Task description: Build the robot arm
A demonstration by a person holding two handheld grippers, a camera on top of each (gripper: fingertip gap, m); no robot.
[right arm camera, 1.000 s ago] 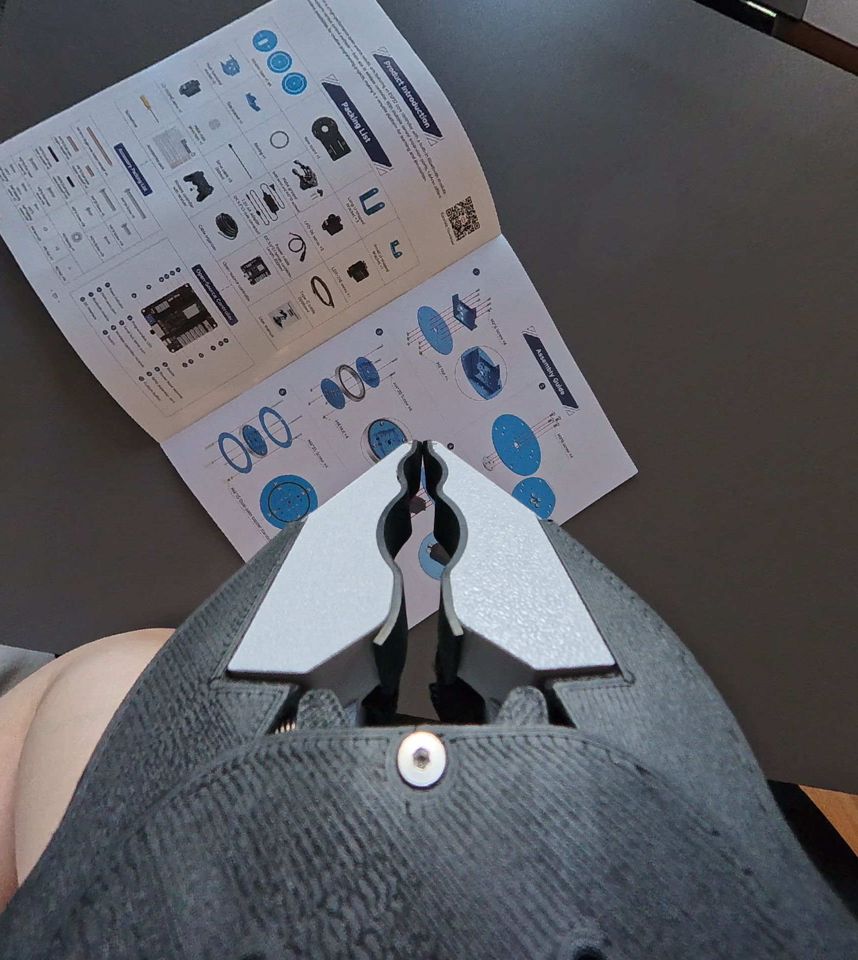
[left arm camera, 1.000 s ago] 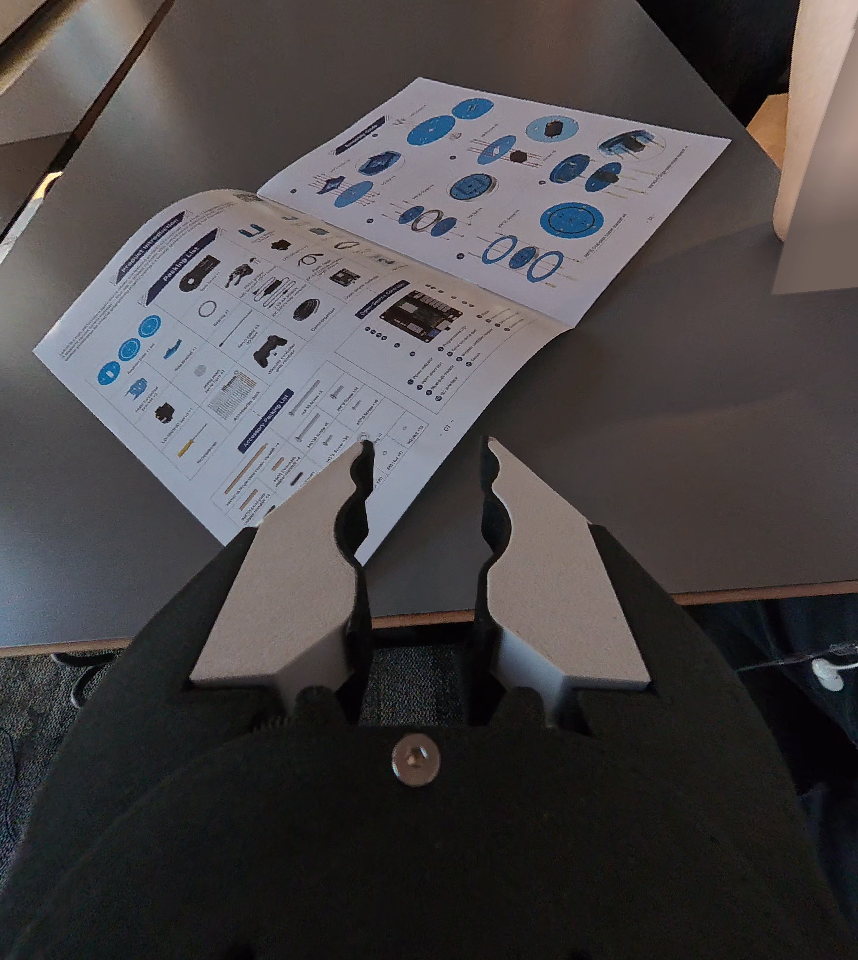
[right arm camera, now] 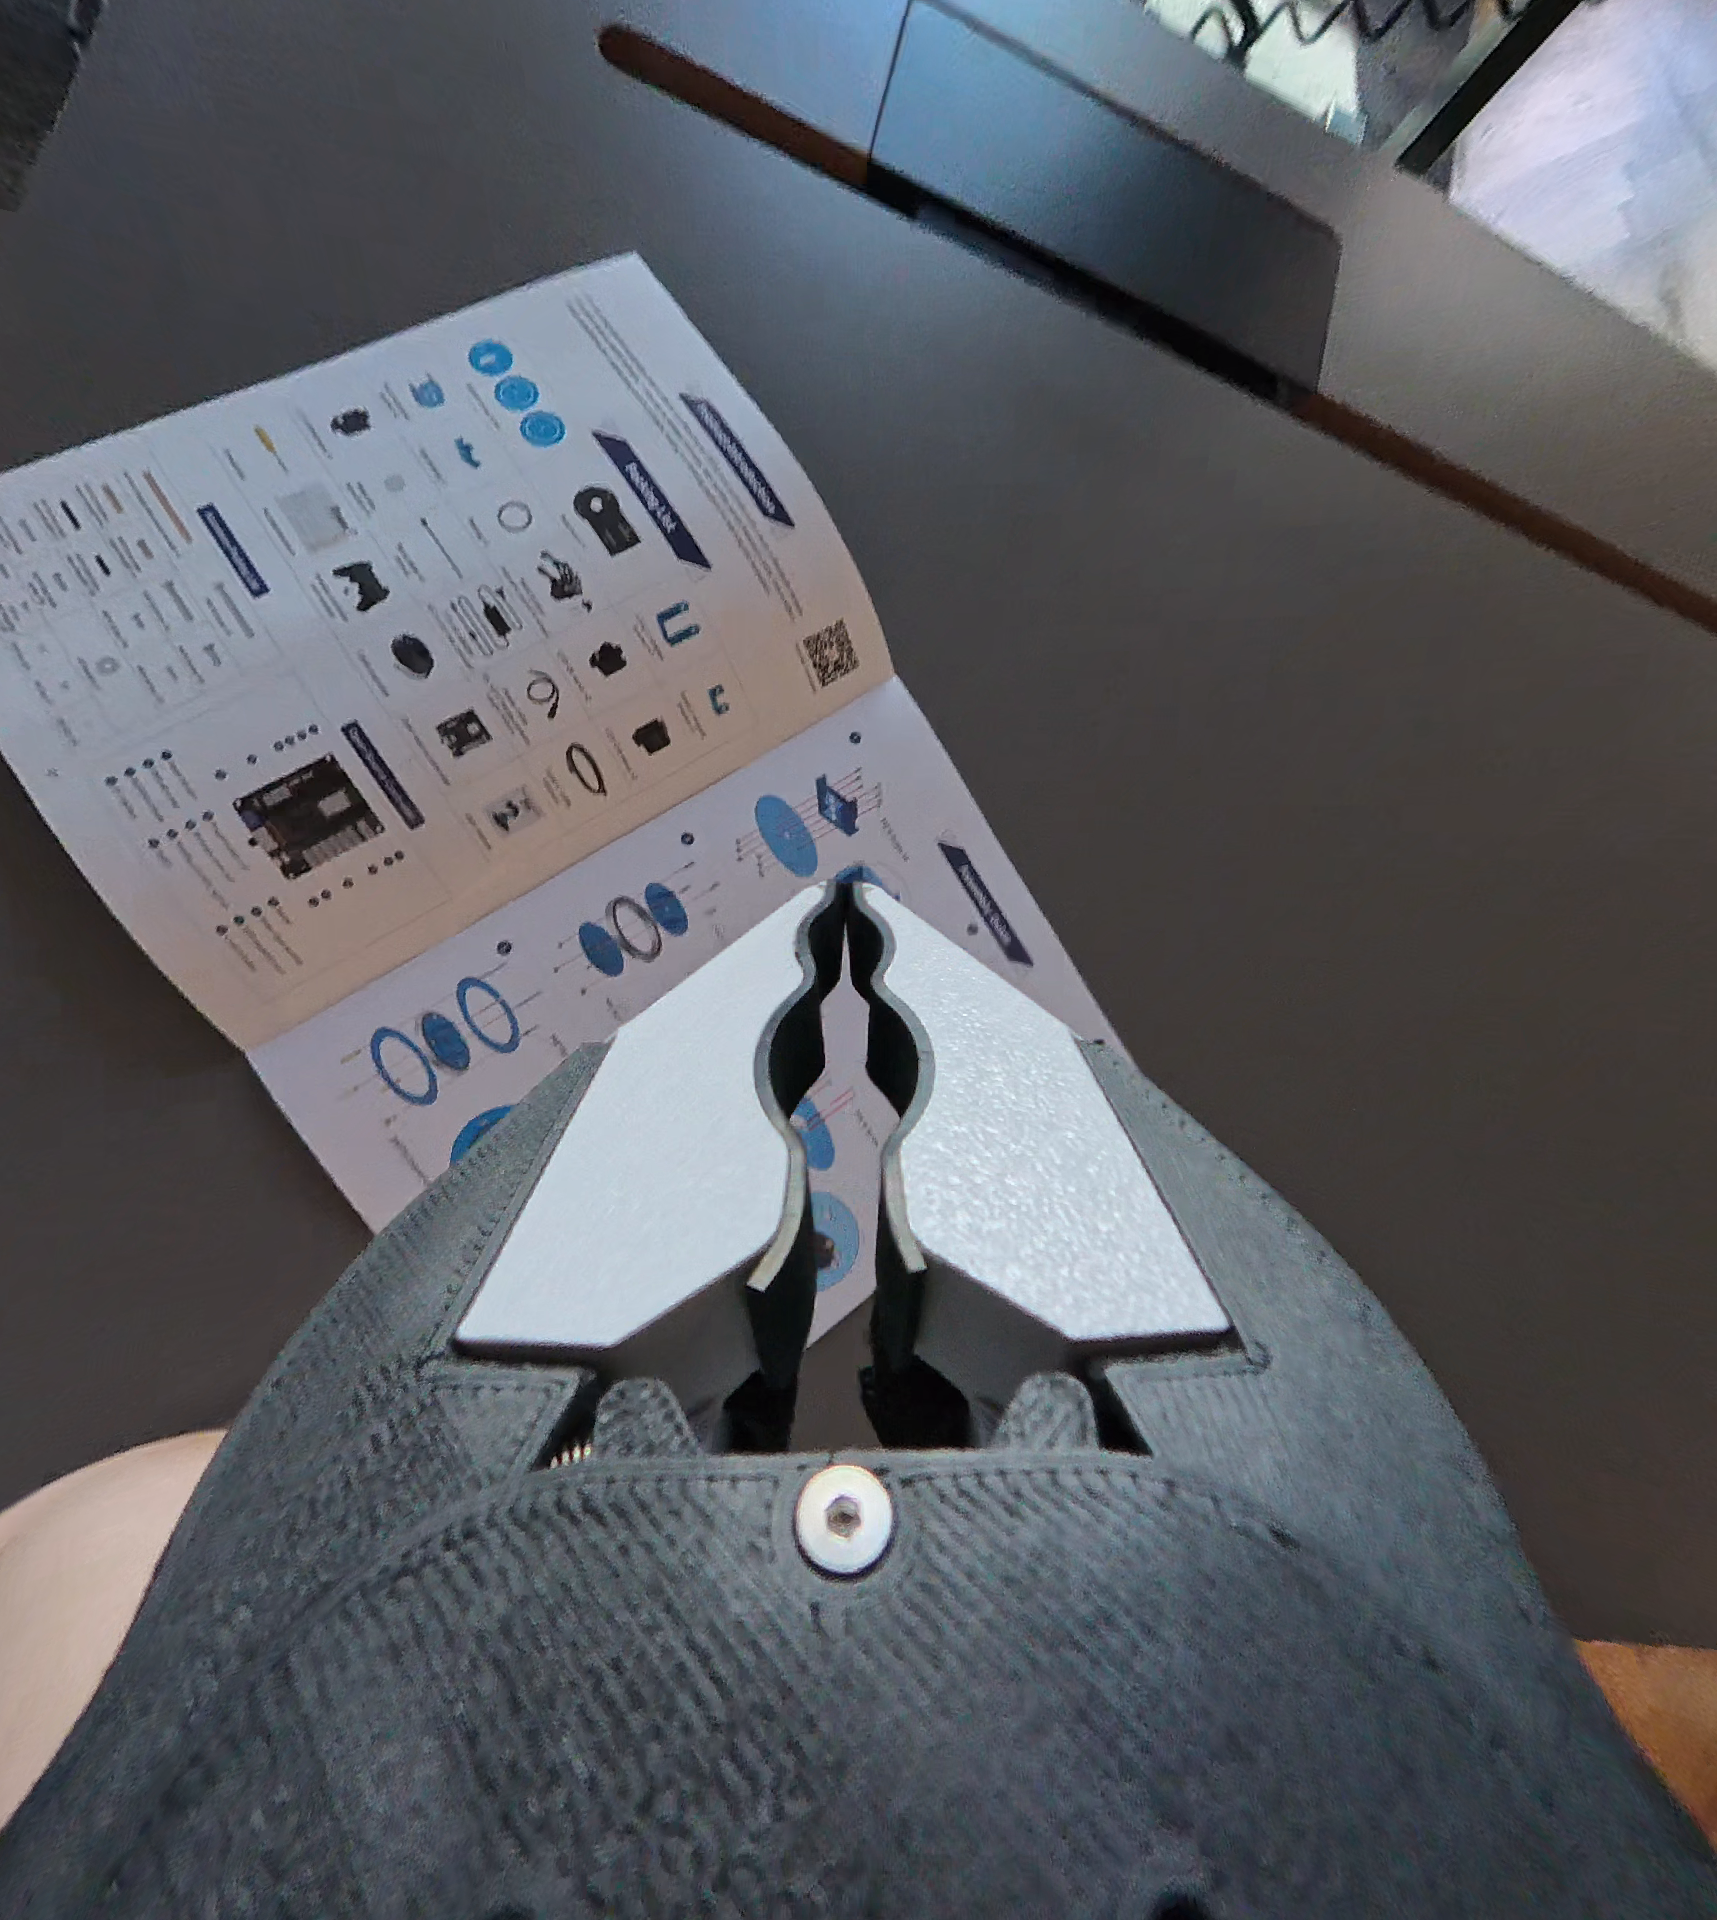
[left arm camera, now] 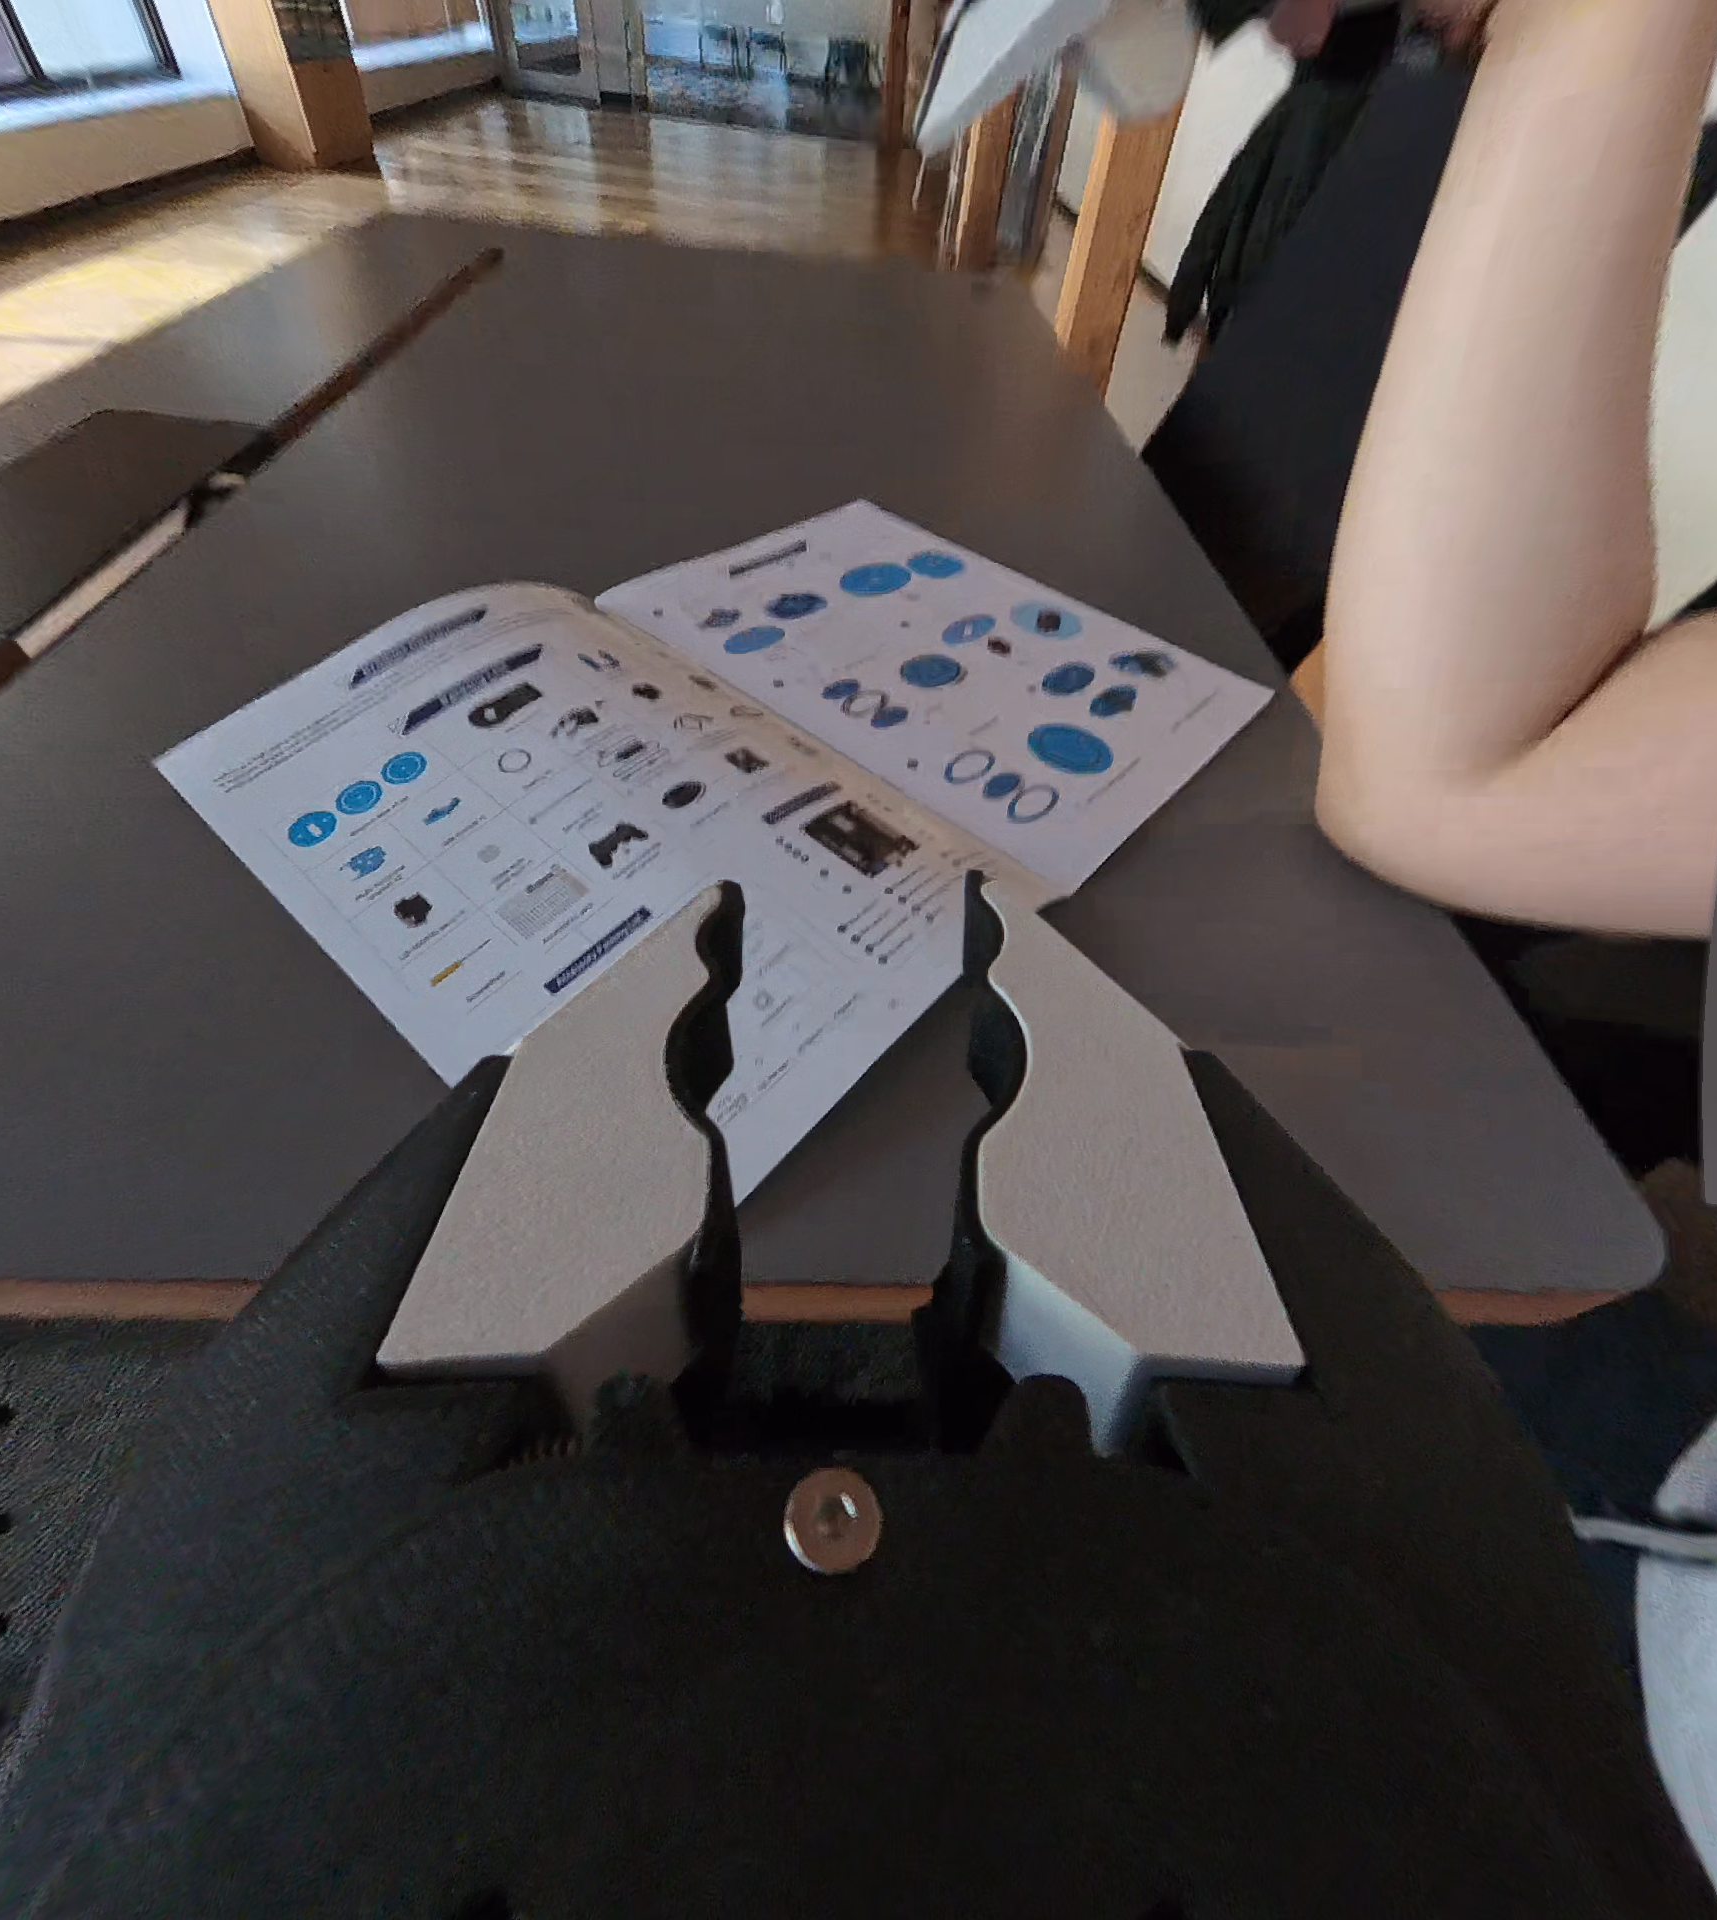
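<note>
The open instruction booklet [left arm camera: 688,821] lies flat on the dark bench [left arm camera: 625,416], at twelve o'clock of the left gripper [left arm camera: 846,896], spread and empty, while the right gripper [right arm camera: 841,891], closed on nothing, hovers over its near page, where a low pass could crease the paper.

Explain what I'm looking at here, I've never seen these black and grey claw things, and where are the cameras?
Each claw is a hand-held two-finger gripper, one in each of a person's hands, with a camera mounted behind the fingers looking forward. One picture looks along the left gripper, whose jaws stand apart and hold nothing. The other looks along the right gripper, closed and empty. Both hang above an open instruction booklet lying flat on a dark grey table. The bare arm at the side belongs to the person.
</note>
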